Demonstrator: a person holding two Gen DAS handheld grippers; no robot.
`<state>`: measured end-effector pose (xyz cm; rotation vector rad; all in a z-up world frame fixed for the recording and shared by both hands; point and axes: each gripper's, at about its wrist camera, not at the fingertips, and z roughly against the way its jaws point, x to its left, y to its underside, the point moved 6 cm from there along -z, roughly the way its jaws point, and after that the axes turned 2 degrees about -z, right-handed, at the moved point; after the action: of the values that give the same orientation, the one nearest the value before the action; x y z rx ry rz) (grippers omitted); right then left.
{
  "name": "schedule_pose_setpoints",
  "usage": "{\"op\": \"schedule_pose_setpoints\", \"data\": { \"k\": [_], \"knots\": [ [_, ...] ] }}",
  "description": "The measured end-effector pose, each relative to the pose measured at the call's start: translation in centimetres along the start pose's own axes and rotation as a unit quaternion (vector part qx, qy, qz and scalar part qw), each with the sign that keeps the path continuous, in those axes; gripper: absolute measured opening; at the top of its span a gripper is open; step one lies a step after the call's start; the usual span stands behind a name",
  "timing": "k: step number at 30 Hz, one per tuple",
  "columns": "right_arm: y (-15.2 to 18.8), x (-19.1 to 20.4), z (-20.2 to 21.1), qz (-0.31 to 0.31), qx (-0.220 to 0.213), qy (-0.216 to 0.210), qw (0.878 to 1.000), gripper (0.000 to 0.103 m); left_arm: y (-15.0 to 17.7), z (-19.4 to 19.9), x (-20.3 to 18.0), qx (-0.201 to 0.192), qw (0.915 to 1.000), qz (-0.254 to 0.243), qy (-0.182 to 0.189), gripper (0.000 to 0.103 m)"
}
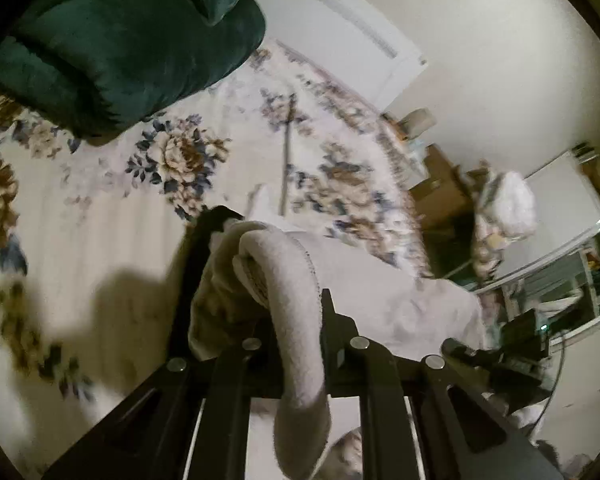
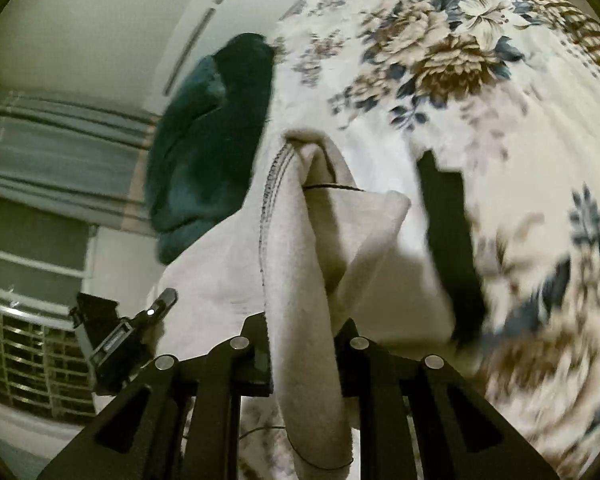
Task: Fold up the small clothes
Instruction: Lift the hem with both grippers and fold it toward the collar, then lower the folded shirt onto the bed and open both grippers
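Both pairs of fingers pinch the same pale grey garment point(image 1: 292, 280), the left gripper point(image 1: 260, 276) holding a bunched, stitched hem and the right gripper point(image 2: 340, 248) clamping another fold of its edge, so the cloth hangs lifted over the bed between them

Largest in view is the floral bedspread point(image 1: 100, 208), cream with brown and blue blooms, filling most of both wrist views beneath the lifted fabric. Next comes a dark green velvet cushion point(image 1: 120, 40) lying on the bedspread, well apart from the left gripper; the right wrist view shows it too, beyond the garment near the white wall point(image 2: 80, 20). The garment itself stretches from one gripper to the other, a loose strip of it drooping down between the left gripper's fingers point(image 1: 204, 264) toward the camera, and a similar strip hanging between the right gripper's fingers point(image 2: 448, 240). A thin dark thread point(image 2: 332, 187) crosses the fold held on the right. From the right wrist, the other gripper's body shows low at the left, against the garment's far edge
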<state>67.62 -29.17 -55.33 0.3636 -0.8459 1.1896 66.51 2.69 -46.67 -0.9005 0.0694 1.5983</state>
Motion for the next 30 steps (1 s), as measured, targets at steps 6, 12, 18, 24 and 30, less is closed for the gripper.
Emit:
{"op": "schedule_pose_setpoints", "data": {
  "k": [6, 12, 18, 24, 30],
  "knots": [
    [-3.3, -5.2, -5.7, -0.008, 0.024, 0.055, 0.998, 0.018, 0.5, -6.6, 2.4, 0.043, 0.9957, -0.023, -0.079, 0.014],
    [-4.2, -5.6, -6.3, 0.017, 0.024, 0.106, 0.994, 0.043, 0.5, -5.9, 1.8, 0.018, 0.9871, -0.055, -0.149, 0.040],
    [-2.8, -3.4, -4.5, 0.121, -0.010, 0.256, 0.959, 0.083, 1.2, -5.3, -0.3, -0.005, 0.9581, -0.126, -0.257, 0.088],
    [0.8, -2.1, -2.8, 0.164, -0.041, 0.381, 0.909, 0.103, 3.5, -4.5, -2.5, -0.012, 0.9497, -0.135, -0.282, 0.103],
    [3.6, 0.4, 0.2, 0.182, -0.079, 0.426, 0.882, 0.103, 5.0, -2.3, -4.0, -0.007, 0.9495, -0.116, -0.291, 0.103]
  ]
}}
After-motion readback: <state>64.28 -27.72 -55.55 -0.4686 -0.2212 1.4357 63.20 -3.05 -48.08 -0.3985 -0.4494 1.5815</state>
